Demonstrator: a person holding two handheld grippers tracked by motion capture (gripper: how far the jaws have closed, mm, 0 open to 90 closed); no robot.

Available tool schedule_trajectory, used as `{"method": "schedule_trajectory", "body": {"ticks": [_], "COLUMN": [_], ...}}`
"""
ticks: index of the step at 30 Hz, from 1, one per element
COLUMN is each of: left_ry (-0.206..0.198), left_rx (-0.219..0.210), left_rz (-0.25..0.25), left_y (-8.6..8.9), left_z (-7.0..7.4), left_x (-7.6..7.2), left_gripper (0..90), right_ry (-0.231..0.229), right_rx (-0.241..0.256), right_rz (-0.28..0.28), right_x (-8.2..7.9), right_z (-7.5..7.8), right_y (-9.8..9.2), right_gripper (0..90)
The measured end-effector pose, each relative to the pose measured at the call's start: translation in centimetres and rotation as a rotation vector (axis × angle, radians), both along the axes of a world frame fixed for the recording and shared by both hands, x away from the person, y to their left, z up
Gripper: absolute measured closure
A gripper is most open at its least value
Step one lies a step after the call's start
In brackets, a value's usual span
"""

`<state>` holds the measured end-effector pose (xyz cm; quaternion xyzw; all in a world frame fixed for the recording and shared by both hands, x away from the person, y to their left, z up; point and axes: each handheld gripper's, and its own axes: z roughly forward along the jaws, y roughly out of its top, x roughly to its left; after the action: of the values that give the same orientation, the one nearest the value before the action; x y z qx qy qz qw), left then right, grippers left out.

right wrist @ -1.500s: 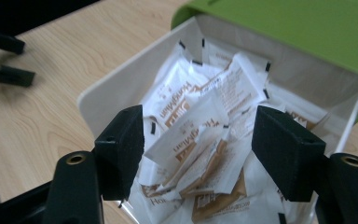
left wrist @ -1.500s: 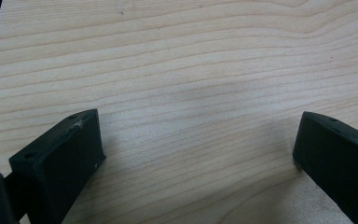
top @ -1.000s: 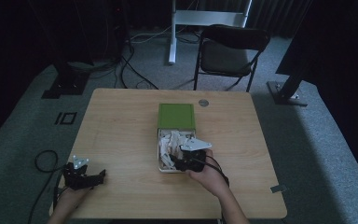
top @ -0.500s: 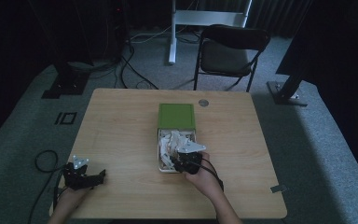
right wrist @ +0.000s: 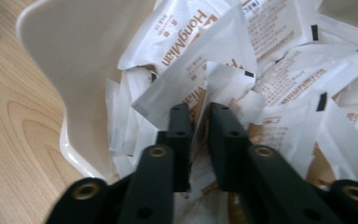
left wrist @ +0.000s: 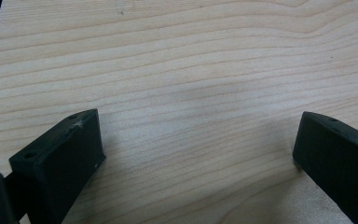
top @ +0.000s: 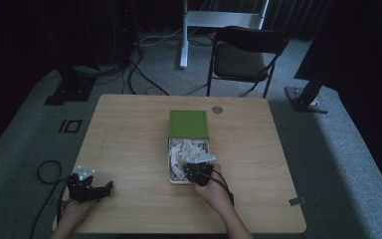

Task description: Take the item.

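Right gripper view: right tool (right wrist: pixel 199 119) pinches a white packet (right wrist: pixel 223 88) printed "HongMian" in the box (right wrist: pixel 70 60); left tool (left wrist: pixel 193 154) gapes over the desk (left wrist: pixel 191 60).

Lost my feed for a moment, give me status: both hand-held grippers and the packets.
Right hand-held gripper shut on a white packet in the white box. Left hand-held gripper open over bare table. Nothing in the way.
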<state>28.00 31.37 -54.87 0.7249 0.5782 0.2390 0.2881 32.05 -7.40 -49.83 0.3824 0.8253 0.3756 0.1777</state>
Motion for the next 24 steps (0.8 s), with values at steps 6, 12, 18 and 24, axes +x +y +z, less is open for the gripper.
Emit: {"method": "schedule_trajectory", "body": {"ticks": [6,12,18,24], "left_ry": [0.000,0.000,0.000,0.000], "left_rx": [0.000,0.000,0.000,0.000], "left_rz": [0.000,0.000,0.000,0.000], "left_y": [0.0,0.0,0.0,0.0], "left_z": [0.0,0.0,0.0,0.0], "left_x": [0.0,0.0,0.0,0.0], "left_gripper": [2.4,2.3,2.3,2.3], "right_ry": [0.030,0.014,0.007,-0.025], "right_rx": [0.034,0.053,0.088,0.119], "right_rz": [-0.001,0.008,0.017,0.027], "right_x": [0.1,0.1,-0.1,-0.2], "right_z": [0.4,1.0,2.1,3.7], "right_y": [-0.5,-0.9,-1.2,-1.4], "right_gripper": [86.1,86.9,87.5,88.4]}}
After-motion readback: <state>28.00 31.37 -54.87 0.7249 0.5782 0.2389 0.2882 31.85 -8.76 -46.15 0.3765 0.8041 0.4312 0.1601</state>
